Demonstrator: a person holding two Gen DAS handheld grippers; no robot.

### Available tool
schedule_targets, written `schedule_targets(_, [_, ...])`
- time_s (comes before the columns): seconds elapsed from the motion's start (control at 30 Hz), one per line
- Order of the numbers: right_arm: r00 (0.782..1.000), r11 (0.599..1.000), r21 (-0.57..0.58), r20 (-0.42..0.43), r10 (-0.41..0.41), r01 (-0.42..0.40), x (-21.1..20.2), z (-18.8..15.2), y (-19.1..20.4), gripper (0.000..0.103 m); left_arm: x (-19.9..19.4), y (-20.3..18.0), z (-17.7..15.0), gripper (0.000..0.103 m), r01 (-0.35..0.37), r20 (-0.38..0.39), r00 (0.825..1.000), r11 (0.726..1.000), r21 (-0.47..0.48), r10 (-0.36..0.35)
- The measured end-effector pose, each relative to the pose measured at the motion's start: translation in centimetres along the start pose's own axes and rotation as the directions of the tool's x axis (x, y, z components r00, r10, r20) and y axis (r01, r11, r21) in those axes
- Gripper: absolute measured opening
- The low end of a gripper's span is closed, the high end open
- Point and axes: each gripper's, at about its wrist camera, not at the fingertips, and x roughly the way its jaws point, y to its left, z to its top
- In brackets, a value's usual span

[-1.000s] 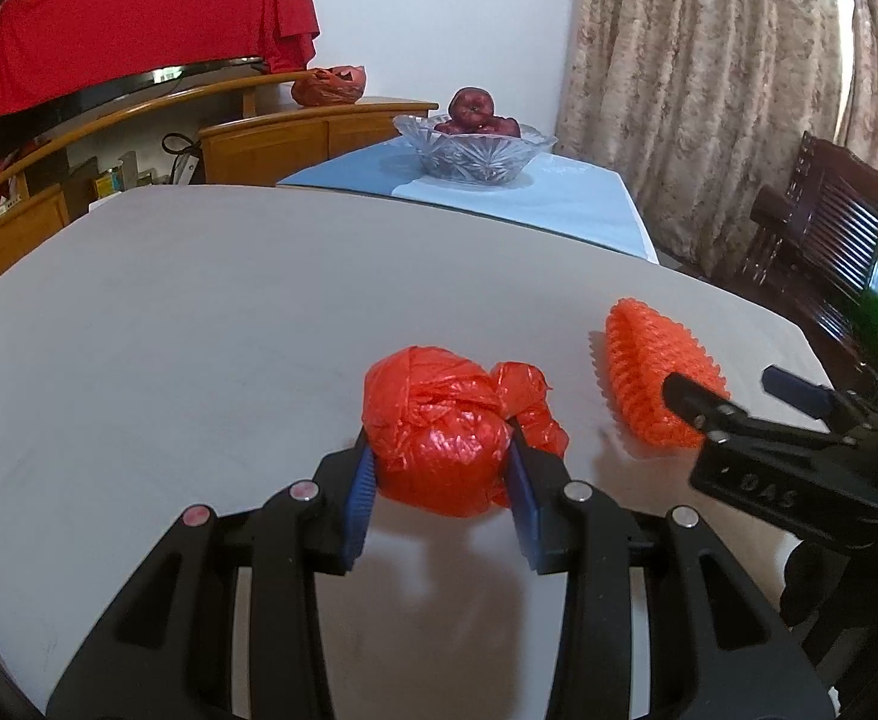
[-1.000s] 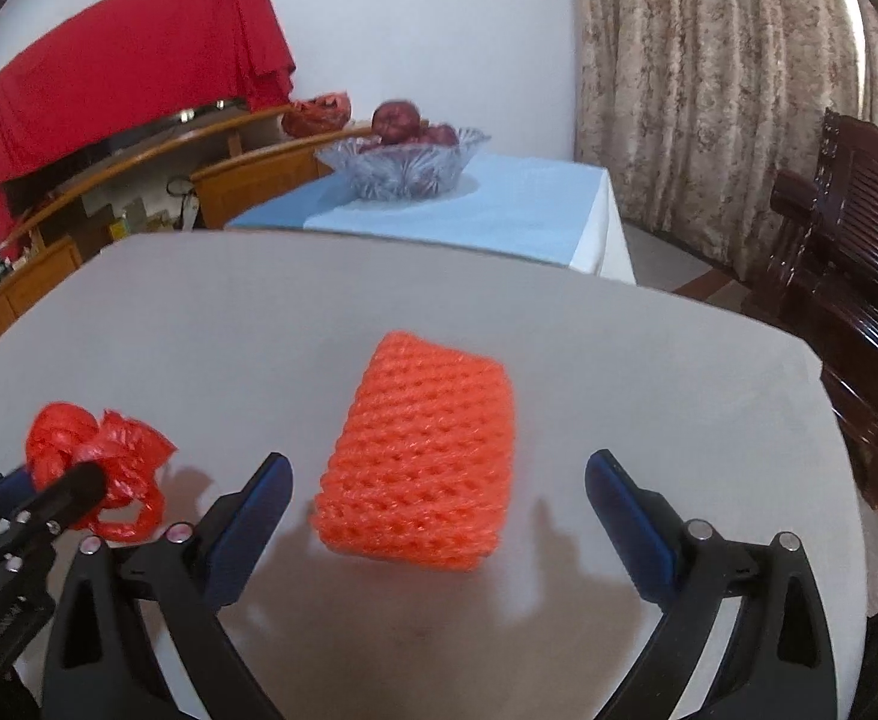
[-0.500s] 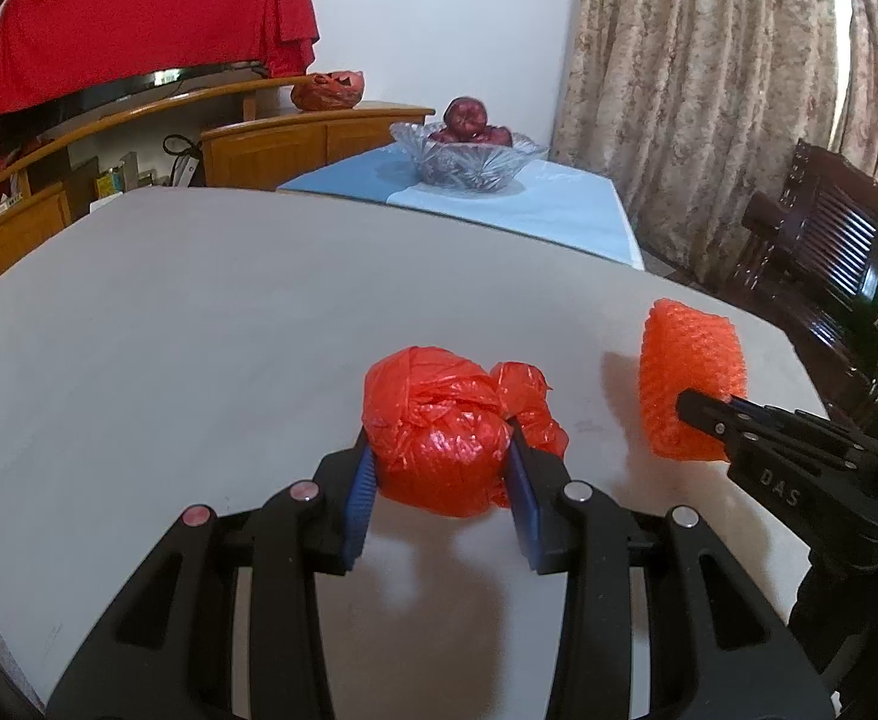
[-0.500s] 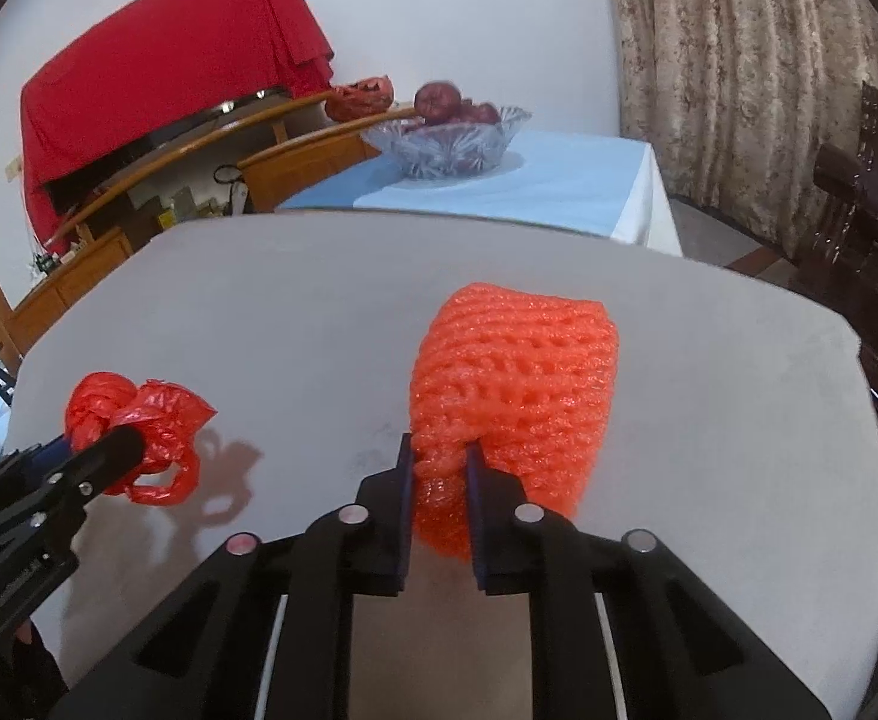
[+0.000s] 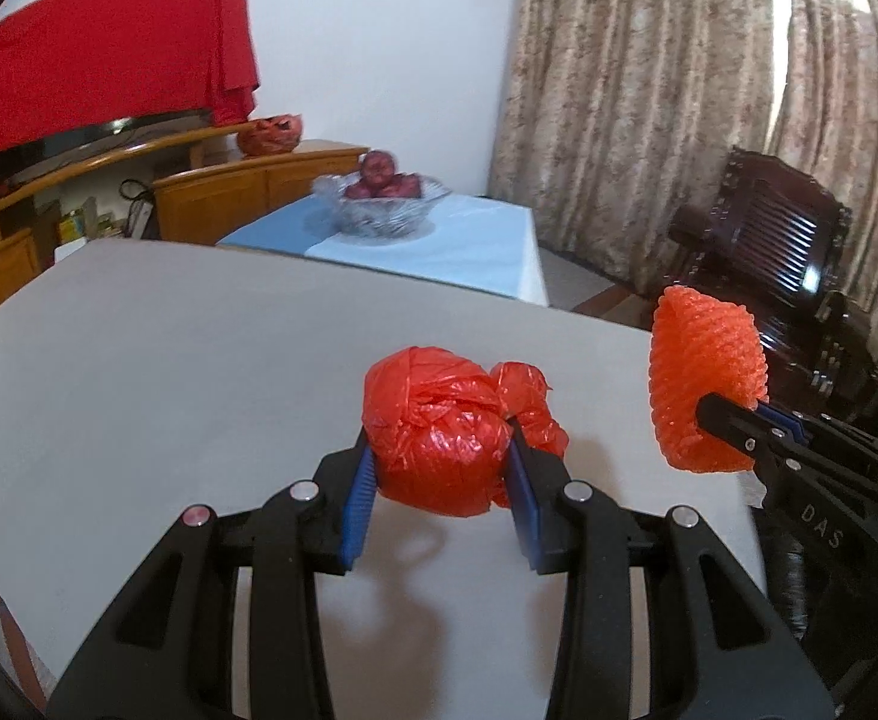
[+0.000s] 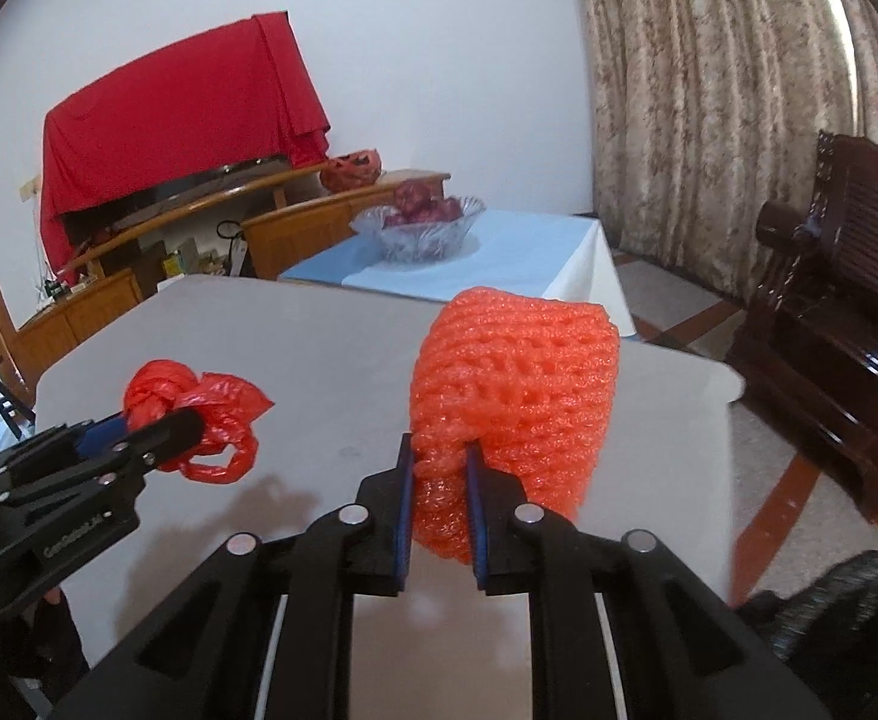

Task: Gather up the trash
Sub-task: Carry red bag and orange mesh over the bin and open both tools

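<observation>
A crumpled red plastic bag (image 5: 439, 444) is squeezed between the blue pads of my left gripper (image 5: 439, 480), lifted clear of the grey table (image 5: 168, 360). My right gripper (image 6: 442, 480) is shut on the near end of an orange foam fruit net (image 6: 517, 384), which hangs in the air above the table (image 6: 318, 360). In the left wrist view the foam net (image 5: 703, 384) and the right gripper (image 5: 739, 426) show at the right. The right wrist view has the bag (image 6: 192, 408) and the left gripper (image 6: 156, 429) at its left.
Beyond the grey table stands a blue-clothed table (image 5: 481, 246) with a glass bowl of dark red fruit (image 5: 378, 204). A dark wooden chair (image 6: 829, 300) is at the right by the curtains. A wooden cabinet (image 5: 228, 192) with a red cloth above lines the far wall.
The right gripper closed on the orange foam net and lifted it off the table. Both grippers rose with their loads, so the table edge and floor now show beyond.
</observation>
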Motion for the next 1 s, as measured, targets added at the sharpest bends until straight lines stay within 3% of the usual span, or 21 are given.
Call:
schedule_targets(0.53, [0.992, 0.996, -0.005, 0.086, -0.088, 0.088, -11.7, -1.3, -4.6, 0.015, -7.1, -9.9, -0.1, 0.037, 0.150, 0.055, 0.986, 0.984, 0.092, -0.155])
schedule_targets(1.0, [0.971, 0.976, 0.065, 0.107, -0.212, 0.206, -18.0, -3.0, -10.5, 0.015, -10.1, -17.9, -1.8, 0.037, 0.248, 0.052, 0.964, 0.950, 0.191, -0.262])
